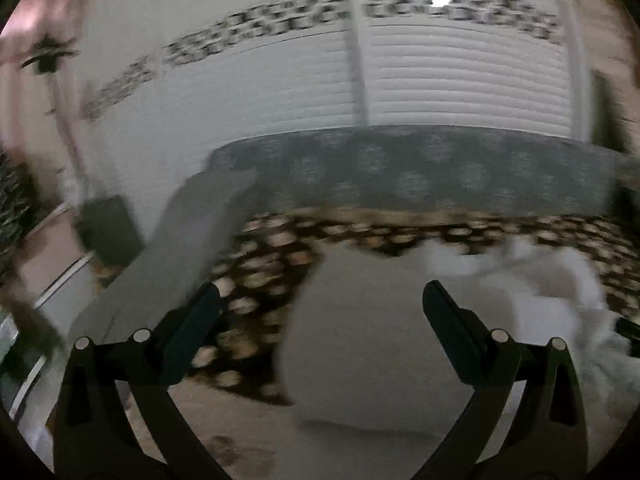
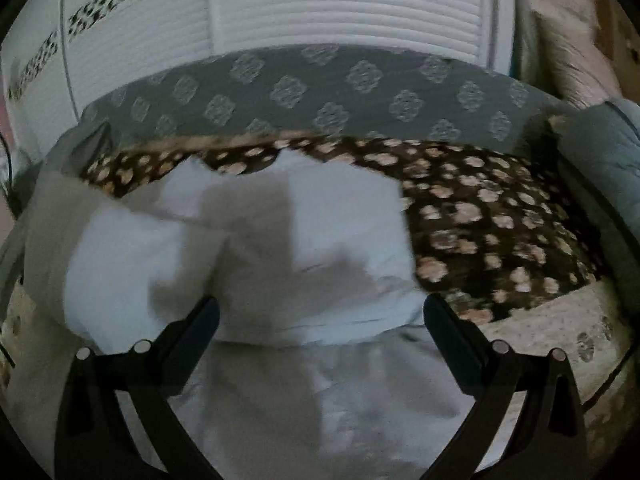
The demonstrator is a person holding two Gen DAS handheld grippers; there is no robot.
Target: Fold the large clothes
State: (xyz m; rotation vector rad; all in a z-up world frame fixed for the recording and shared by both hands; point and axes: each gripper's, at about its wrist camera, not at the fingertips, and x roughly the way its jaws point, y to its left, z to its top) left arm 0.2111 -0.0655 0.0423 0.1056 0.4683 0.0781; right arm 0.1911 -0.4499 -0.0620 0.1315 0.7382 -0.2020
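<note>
The white garment [image 2: 280, 240] is lying crumpled on the bed, over a brown spotted blanket [image 2: 500, 216]. The left hand-held gripper [image 1: 320, 292] is standing wide apart, gripping nothing. The right hand-held gripper [image 2: 320, 304] is likewise standing spread above the garment, gripping nothing.

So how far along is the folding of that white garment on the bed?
Done: the white garment lies in a loosely bunched heap on the spotted brown blanket, with some layers already overlapping. In hand: nothing; the left gripper and right gripper are both open above the cloth. Left: flattening it and making neat folds; blur hides how many folds exist.
</note>
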